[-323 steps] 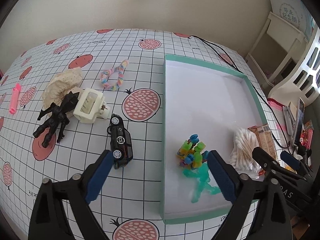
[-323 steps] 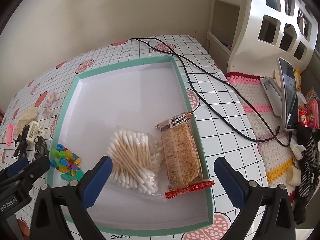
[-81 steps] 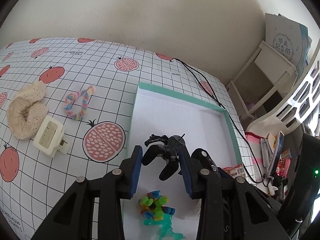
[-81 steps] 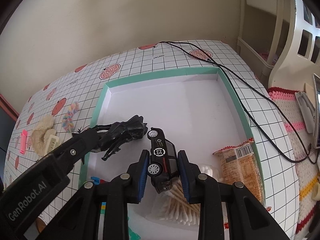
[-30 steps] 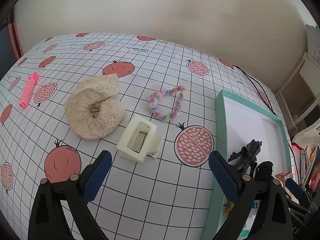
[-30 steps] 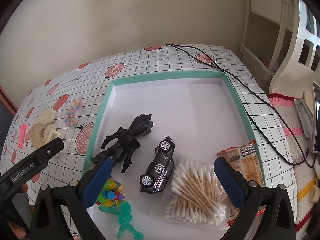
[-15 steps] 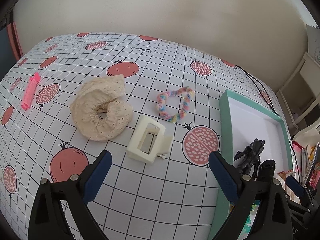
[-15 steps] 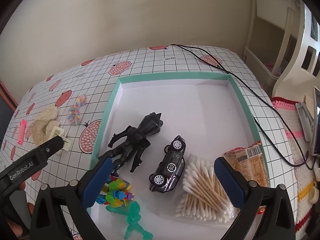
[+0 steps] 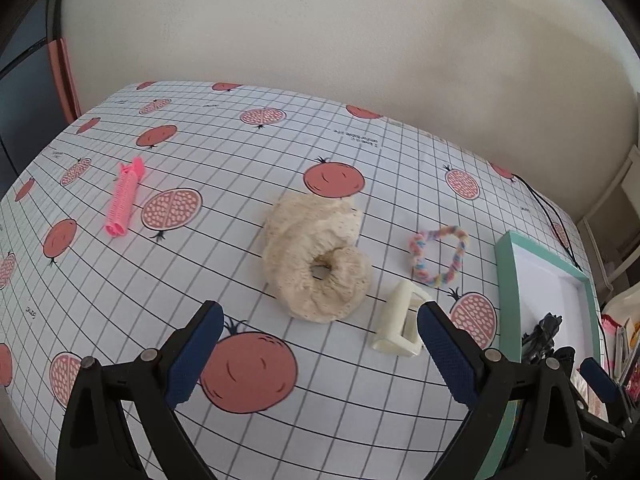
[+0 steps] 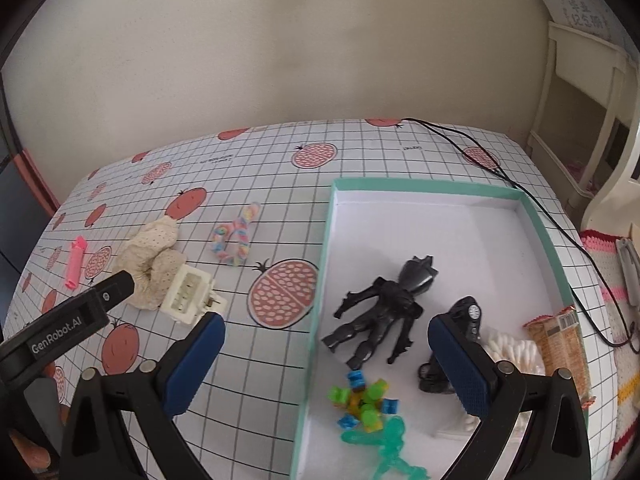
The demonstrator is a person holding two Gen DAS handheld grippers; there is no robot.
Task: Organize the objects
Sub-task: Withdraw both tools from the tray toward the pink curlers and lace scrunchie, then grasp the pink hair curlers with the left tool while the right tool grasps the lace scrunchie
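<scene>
I'm looking into a home, most likely a bedroom or a child's room. The table (image 9: 360, 152) wears a checked cloth printed with red fruit, pushed against a plain cream wall (image 10: 280, 40). Scattered on it are hair things: a pink roller (image 9: 123, 200), a cream scrunchie (image 9: 316, 264), a pastel hair tie (image 9: 438, 256) and a claw clip (image 9: 398, 326). A shallow box (image 10: 326, 240) holds toys. To the right stands white painted furniture (image 10: 576, 92) and a crocheted striped mat (image 10: 612, 264).
</scene>
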